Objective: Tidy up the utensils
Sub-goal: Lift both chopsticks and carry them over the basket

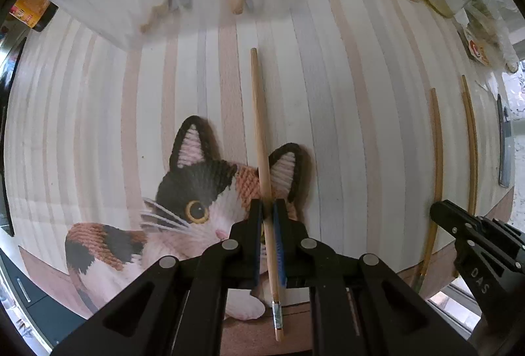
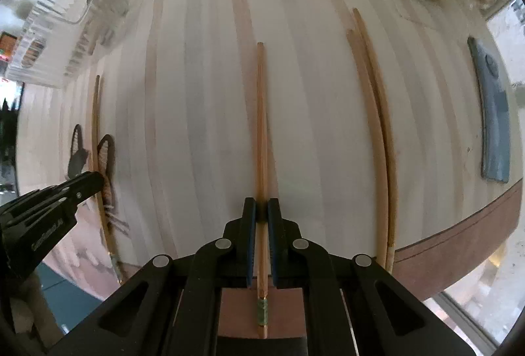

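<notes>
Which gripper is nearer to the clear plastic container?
Left. The left gripper, shut on a chopstick, faces the clear plastic container ahead; the right gripper sits farther right, with the container far off its left.

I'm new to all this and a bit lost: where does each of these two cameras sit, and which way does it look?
Left wrist: on the left gripper, looking along its fingers, shut on a wooden chopstick over the cat-print striped tablecloth; the right gripper shows at the edge.
Right wrist: on the right gripper, shut on another wooden chopstick; the left gripper shows.
Shared: tablecloth, both grippers, both chopsticks.
</notes>
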Tool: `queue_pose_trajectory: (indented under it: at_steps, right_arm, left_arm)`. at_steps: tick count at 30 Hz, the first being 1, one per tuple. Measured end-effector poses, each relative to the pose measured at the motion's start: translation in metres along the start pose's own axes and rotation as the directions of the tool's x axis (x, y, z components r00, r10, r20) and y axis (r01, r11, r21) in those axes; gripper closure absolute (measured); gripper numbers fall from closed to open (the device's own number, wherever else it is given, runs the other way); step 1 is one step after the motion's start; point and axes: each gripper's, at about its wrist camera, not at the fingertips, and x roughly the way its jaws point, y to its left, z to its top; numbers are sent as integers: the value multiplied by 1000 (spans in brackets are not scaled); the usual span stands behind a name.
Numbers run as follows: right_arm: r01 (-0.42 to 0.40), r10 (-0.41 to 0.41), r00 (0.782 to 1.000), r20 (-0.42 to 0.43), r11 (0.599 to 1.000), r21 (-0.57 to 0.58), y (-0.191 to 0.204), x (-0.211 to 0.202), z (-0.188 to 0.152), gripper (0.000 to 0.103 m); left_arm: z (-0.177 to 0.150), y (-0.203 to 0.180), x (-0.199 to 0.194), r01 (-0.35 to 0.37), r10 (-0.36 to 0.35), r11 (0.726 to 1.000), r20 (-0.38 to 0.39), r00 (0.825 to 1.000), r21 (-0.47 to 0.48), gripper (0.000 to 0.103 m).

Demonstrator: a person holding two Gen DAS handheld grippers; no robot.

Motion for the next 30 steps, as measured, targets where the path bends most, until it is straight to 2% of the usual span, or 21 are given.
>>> queue_pose_trajectory:
  at_steps: [7,14,22,24,25,27,30]
  right_arm:
    - [37,-39,997,-71,999,-26,17,2,-3,94]
    - [80,-83,994,-65,996,-44,34,4,-19,93]
    - [83,-87,995,-58,995,-59,45,4,-27,93]
    - [83,-86,995,-53,995,-59,46,3,-29,94]
    - [85,-88,995,-50,994,-67,33,3,-26,94]
    - [85,-88,995,-39,994,-63,21,6,-25,95]
    - [71,-72,997,-22,996,-46,17,5,-29,96]
  left_arm:
    - [-2,2,3,8,-7,1000,-23,1000,30,92]
    - [-13,-13,-1,2,0,999,-29,1000,55,83]
    - [-12,-11,0,-3,4,999,-31,1000,54,82]
    - [-4,-17,-2,-8,10,998,-31,999,61,86]
    - [-4,-19,-2,-16,18,998,-28,999,63,86]
    - [-4,-22,-3,-45,46,996,-23,999,74,99]
    - [-5,-24,-6,-45,46,996,-23,999,73,99]
